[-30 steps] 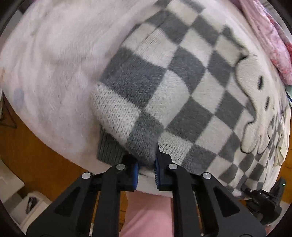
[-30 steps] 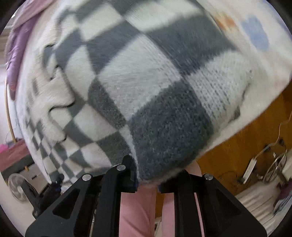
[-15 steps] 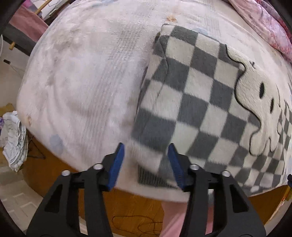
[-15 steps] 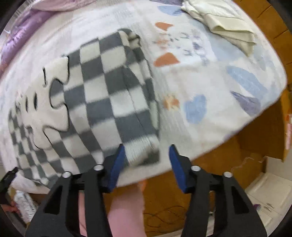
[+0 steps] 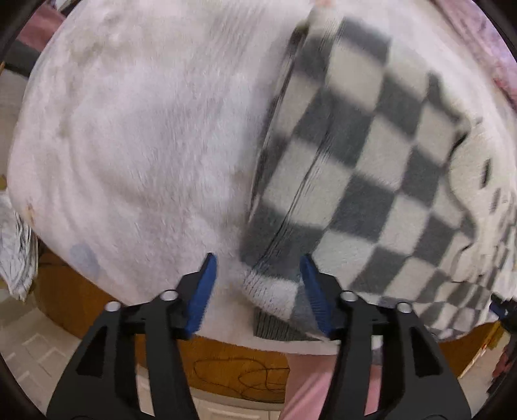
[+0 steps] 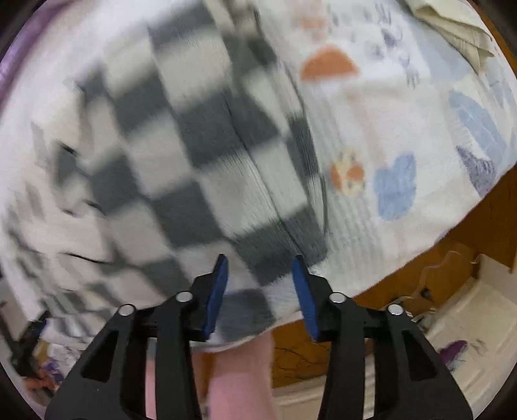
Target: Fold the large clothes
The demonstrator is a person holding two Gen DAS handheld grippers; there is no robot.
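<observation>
A grey-and-white checkered sweater lies flat on the bed, folded along its left side, with a white cartoon patch at its right. My left gripper hangs above the sweater's near left corner, jaws opening, the blue pads clear of the cloth. In the right wrist view the same sweater is blurred, its right edge running down to the bed's rim. My right gripper hovers over the near right corner, jaws opening, nothing pressed between them.
The bed has a fluffy white blanket on the left and a printed sheet on the right. A folded cream cloth lies at the far right. The wooden bed frame and pink trouser legs show below.
Both grippers let go of the sweater's corners, spread their jaws and rose away from it. The sweater now rests flat on the bed.
</observation>
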